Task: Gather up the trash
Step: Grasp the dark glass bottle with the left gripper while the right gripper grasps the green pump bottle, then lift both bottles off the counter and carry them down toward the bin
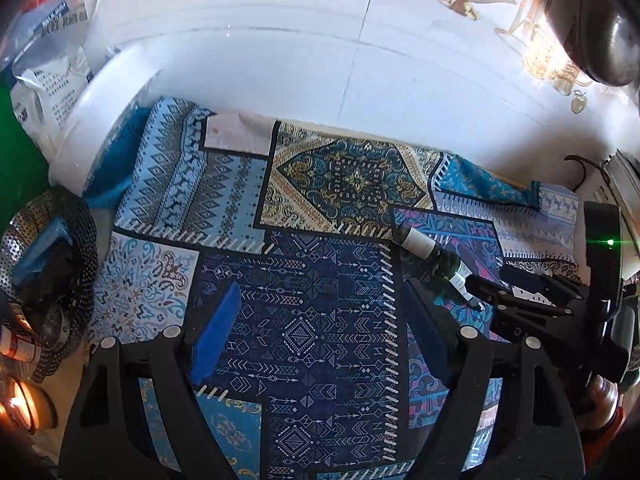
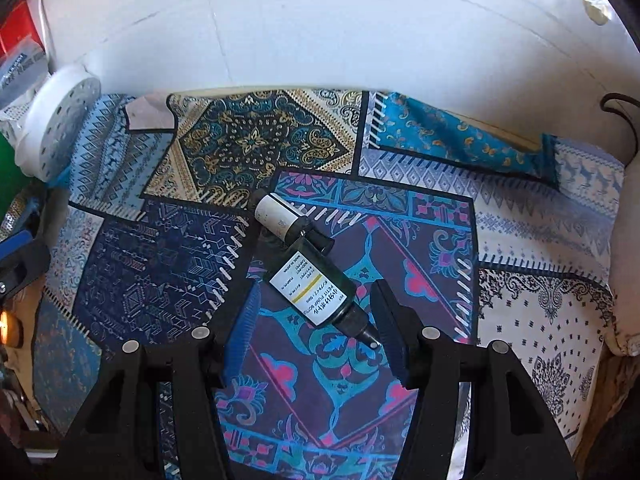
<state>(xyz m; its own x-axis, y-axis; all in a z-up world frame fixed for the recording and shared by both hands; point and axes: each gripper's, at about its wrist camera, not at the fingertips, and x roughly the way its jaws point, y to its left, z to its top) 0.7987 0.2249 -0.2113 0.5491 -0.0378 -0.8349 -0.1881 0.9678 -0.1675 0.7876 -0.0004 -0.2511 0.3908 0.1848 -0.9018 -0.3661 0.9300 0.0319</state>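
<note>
Two small bottles lie touching on a patchwork cloth (image 2: 160, 272). One is a dark green pump bottle (image 2: 312, 288) with a white printed label, its nozzle towards me. The other, a white-labelled bottle (image 2: 278, 218), lies just beyond it. My right gripper (image 2: 316, 320) points steeply down over the green bottle. Its blue pads (image 2: 242, 332) stand either side of the nozzle end without touching it, so it is open. In the left wrist view both bottles (image 1: 436, 260) lie to the right, with the right gripper (image 1: 488, 292) at them. My left gripper (image 1: 320, 320) is wide open over bare dark blue cloth.
A white perforated round container (image 2: 60, 128) lies on its side at the cloth's far left, with plastic bags (image 1: 48, 60) behind it. A perforated metal basket (image 1: 48, 272) sits left of the cloth. White tiles (image 1: 280, 60) lie beyond. A dark cable (image 2: 624, 120) curls at the right.
</note>
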